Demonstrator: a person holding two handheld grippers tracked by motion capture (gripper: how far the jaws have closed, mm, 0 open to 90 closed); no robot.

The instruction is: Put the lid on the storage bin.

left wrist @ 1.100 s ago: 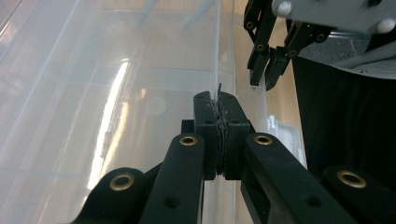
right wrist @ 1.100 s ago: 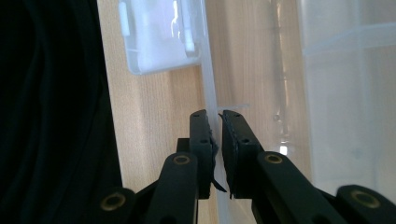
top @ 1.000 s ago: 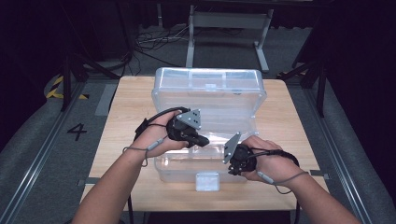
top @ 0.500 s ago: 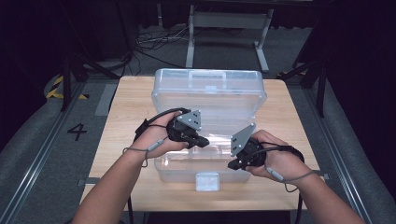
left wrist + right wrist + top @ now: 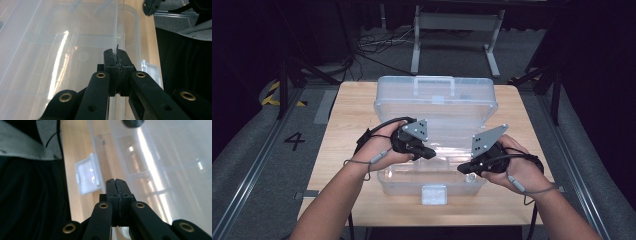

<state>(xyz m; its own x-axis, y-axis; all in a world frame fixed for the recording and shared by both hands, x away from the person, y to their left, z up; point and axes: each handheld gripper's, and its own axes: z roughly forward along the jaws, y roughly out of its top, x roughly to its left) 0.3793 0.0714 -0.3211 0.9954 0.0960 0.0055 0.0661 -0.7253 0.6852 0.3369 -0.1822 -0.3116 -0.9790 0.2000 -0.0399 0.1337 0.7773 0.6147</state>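
A clear plastic storage box [image 5: 432, 172] is taken as the landmark; it is set on the wooden table [image 5: 347, 125], its base toward the near edge and its opened lid [image 5: 437, 102] laid back toward the far edge.

Nearest item: a white latch tab [image 5: 434, 194], seen on the box's near wall, facing the person. In the right gripper view the same tab [image 5: 87, 176] is seen to the left of the jaws.

Right gripper [image 5: 463, 170]: held over the right part of the box's base, tips pointed toward the box's middle. In the right gripper view [image 5: 116, 182] the two black jaws are seen pressed flat together, with nothing between them. The jaws have just been closing. No contact with the box can be made out.

Left gripper [image 5: 431, 155]: held over the left part of the base, tips pointed toward the box's middle and toward the other gripper. In the left gripper view [image 5: 117, 51] the jaws are seen brought together, just in line with a thin upright clear wall of the box; whether that wall is pinched cannot be told.

Beyond the base: the lid's carry handle [image 5: 434, 82], at the box's far side.

Beyond the box: a metal frame [image 5: 452, 30] and loose cables [image 5: 377, 47] on the floor.
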